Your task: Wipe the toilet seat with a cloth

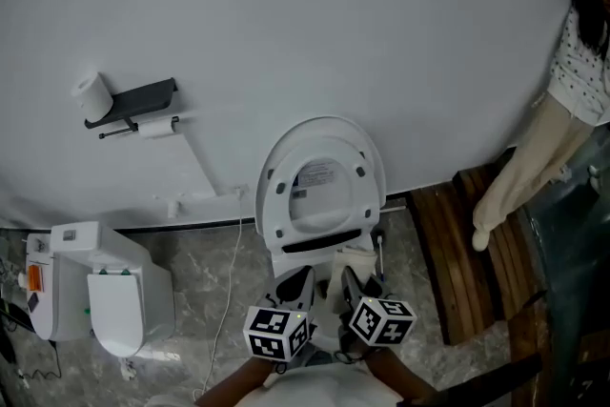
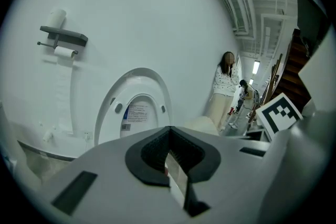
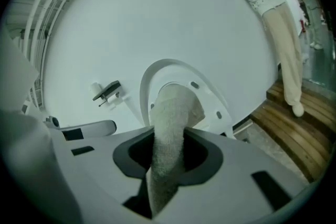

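Facing the raised toilet seat, we note right gripper clamping the cloth, left gripper closed, empty; second toilet left, person far right.

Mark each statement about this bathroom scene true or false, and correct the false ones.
1. The right gripper holds a cloth. True.
2. The left gripper is wide open. False: its jaws are shut on nothing.
3. The toilet seat lies lowered. False: it stands raised against the wall.
4. A paper holder hangs on the wall, left of the seat in the head view. True.
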Available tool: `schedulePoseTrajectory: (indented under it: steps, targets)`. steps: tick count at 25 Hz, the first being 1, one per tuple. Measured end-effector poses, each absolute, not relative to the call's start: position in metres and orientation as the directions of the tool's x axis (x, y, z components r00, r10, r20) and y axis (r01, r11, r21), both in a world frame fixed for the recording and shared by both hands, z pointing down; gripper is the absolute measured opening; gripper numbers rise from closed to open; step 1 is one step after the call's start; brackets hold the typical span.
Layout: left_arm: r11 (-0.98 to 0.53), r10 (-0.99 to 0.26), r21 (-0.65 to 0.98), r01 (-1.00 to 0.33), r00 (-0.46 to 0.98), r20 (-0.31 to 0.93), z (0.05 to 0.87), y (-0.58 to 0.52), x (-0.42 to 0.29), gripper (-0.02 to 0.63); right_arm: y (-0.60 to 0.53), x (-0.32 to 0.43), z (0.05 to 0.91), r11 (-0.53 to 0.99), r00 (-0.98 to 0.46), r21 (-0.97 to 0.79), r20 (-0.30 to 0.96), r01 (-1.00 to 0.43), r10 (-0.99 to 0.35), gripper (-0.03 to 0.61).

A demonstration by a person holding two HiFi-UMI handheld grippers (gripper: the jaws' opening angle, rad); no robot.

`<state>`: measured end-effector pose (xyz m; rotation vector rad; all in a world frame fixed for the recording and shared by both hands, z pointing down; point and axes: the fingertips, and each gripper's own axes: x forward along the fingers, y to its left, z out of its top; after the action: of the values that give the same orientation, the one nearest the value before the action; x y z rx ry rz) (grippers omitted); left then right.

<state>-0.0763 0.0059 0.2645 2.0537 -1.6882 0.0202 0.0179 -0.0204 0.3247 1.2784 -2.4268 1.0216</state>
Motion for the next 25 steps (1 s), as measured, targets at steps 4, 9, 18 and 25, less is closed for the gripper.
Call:
schedulePoseTrajectory:
  steps: [4, 9, 18, 25]
  targets:
    - [-0.119, -0.918, 0.360, -0.925, 0.241, 0.315, 0.272, -0.015, -0.096, 0.011, -0.071, -0.021, 0.316, 0.414, -0.623, -0.483, 0.441, -0.771, -0.646, 0.089]
    - [-0.147, -0.927, 0.370, -0.917, 0.259, 0.273, 0.264, -0.060, -0.117, 0.011, -0.146, -0.068, 0.295, 0.472, -0.629, -0.430, 0.381, -0.770, -0.678, 0.089]
    - [-0.143, -0.913, 0.398, -0.906, 0.276, 0.302, 0.296, -0.110, -0.153, 0.011, -0.250, -0.111, 0.272, 0.487, -0.604, -0.382, 0.304, -0.786, -0.737, 0.089]
    - [-0.144, -0.903, 0.406, -0.902, 0.288, 0.318, 0.310, -0.117, -0.150, 0.011, -0.272, -0.091, 0.275, 0.414, -0.562, -0.447, 0.275, -0.793, -0.780, 0.089]
